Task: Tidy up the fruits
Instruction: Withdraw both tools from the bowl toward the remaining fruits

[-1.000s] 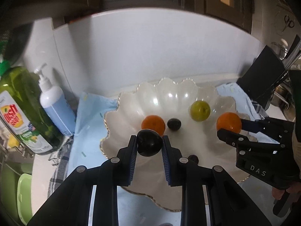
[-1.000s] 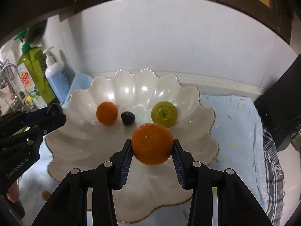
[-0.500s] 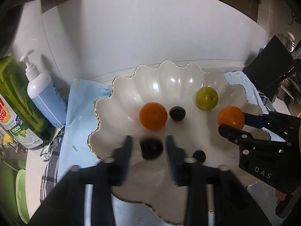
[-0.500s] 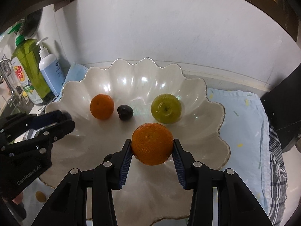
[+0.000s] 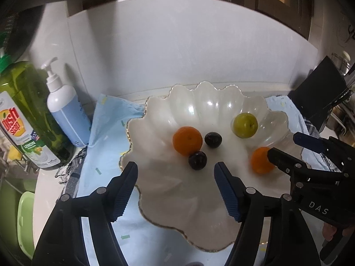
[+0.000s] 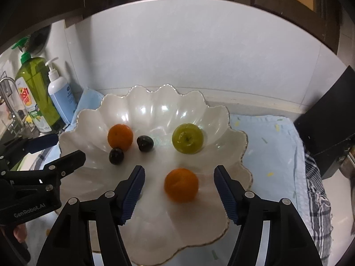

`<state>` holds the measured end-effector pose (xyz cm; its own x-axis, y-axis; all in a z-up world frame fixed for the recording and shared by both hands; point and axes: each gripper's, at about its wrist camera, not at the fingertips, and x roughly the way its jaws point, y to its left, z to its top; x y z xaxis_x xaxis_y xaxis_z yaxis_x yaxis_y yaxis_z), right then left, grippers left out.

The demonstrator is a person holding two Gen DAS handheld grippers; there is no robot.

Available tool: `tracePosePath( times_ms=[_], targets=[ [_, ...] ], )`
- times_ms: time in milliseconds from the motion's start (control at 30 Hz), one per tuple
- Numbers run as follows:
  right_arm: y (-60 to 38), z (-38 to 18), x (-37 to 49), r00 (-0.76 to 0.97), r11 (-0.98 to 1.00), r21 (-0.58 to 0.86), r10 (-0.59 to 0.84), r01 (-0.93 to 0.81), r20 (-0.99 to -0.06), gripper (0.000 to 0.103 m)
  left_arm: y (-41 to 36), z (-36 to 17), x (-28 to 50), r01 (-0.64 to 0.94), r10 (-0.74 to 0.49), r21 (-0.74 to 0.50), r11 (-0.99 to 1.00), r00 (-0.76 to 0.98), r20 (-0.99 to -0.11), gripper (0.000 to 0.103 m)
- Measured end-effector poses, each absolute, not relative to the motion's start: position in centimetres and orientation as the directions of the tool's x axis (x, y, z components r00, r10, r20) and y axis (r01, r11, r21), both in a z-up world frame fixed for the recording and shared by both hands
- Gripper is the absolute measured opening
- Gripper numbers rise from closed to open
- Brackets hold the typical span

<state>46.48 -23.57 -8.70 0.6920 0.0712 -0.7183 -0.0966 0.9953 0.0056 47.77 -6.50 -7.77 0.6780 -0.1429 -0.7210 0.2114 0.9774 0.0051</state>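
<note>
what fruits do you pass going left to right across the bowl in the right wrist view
orange → dark plum → near orange, lying between the right tool's open fingers → green apple. A second dark plum overlaps the first orange, so it is left out.

Both grippers point forward and downward, side by side. The left gripper (image 5: 176, 169) has just been opening; its jaws stand apart with nothing pressed between the blue ribbed pads. The right gripper (image 6: 178, 171) has likewise just been opening, its pads clear on either side. A fingertip (image 5: 328, 232) shows under the right gripper's body.
</note>
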Motion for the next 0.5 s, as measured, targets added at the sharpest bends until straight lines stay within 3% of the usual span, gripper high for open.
tracePosePath(
  times_ms=[500],
  targets=[
    [-22.3, -5.2, 41.8, 0.755, 0.993, -0.007, 0.085, -0.118, -0.650, 0.066, -5.2, -4.7, 42.7, 0.206, -0.159, -0.007, 0.978, 0.732, -0.662, 0.073]
  ],
)
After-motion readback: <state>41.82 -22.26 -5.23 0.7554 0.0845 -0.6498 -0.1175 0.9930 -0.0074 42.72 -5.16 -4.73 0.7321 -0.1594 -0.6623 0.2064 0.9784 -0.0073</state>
